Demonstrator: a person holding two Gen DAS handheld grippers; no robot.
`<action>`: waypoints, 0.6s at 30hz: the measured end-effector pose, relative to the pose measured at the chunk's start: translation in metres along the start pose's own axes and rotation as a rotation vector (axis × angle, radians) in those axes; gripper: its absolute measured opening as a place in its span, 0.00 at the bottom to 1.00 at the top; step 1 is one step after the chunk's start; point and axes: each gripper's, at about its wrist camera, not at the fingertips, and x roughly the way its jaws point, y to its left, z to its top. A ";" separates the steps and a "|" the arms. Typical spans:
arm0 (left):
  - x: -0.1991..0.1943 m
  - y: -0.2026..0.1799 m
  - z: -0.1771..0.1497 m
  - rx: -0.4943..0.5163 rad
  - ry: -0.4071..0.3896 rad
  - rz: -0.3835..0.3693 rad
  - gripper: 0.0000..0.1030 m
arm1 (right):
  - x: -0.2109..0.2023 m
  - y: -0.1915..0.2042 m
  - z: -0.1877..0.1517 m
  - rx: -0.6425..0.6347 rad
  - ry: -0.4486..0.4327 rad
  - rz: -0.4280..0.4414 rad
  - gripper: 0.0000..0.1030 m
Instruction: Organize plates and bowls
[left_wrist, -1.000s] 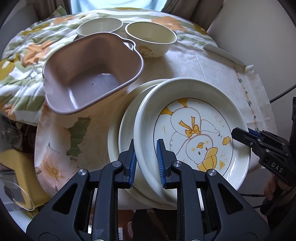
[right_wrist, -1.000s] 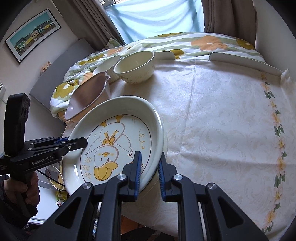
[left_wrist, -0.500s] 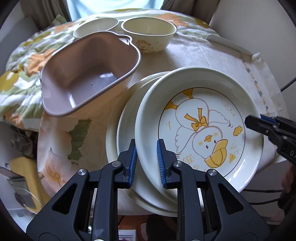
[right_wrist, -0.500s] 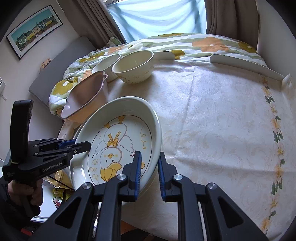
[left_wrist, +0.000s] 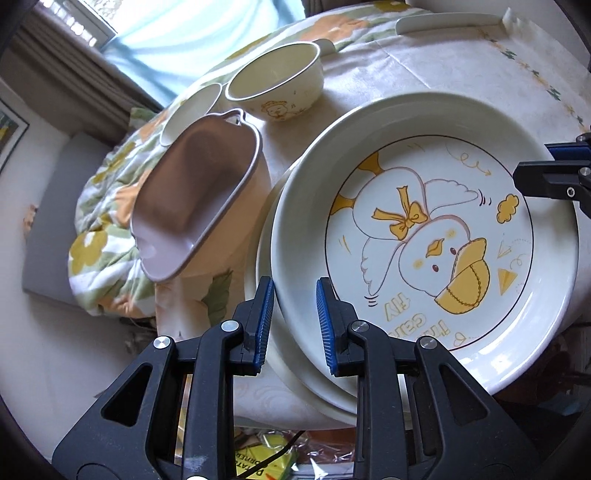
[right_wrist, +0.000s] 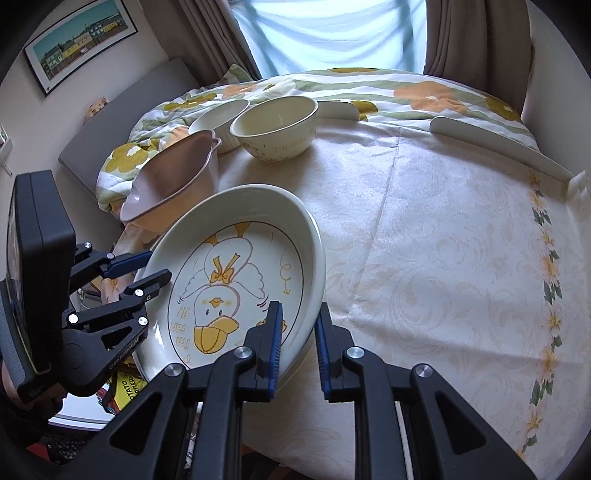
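The duck plate (left_wrist: 424, 236) is tilted up off the plate stack (left_wrist: 280, 343) at the near edge of the tabletop (right_wrist: 443, 236). Both grippers straddle its rim: the left gripper (left_wrist: 294, 321) on its left side, the right gripper (right_wrist: 297, 345) on its right. Each set of jaws sits slightly apart around the rim; whether the pads actually pinch it I cannot tell.

To do this well, I'd keep both grips level, lift evenly, and clear the stack before moving.

Count: the duck plate plus at least two plates beneath it; beyond it, one pink basin (left_wrist: 192, 206), one duck bowl (left_wrist: 275, 83) and one plain bowl (left_wrist: 190, 110).
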 end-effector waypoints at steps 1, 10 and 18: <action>0.000 0.002 0.000 -0.006 0.002 0.001 0.20 | 0.001 0.001 0.000 -0.005 0.003 -0.002 0.16; 0.001 0.012 -0.002 -0.034 0.005 -0.006 0.20 | 0.009 0.006 0.001 -0.036 0.016 -0.027 0.16; -0.008 0.021 -0.002 -0.071 0.002 -0.044 0.20 | 0.006 0.004 0.003 -0.018 0.015 -0.015 0.16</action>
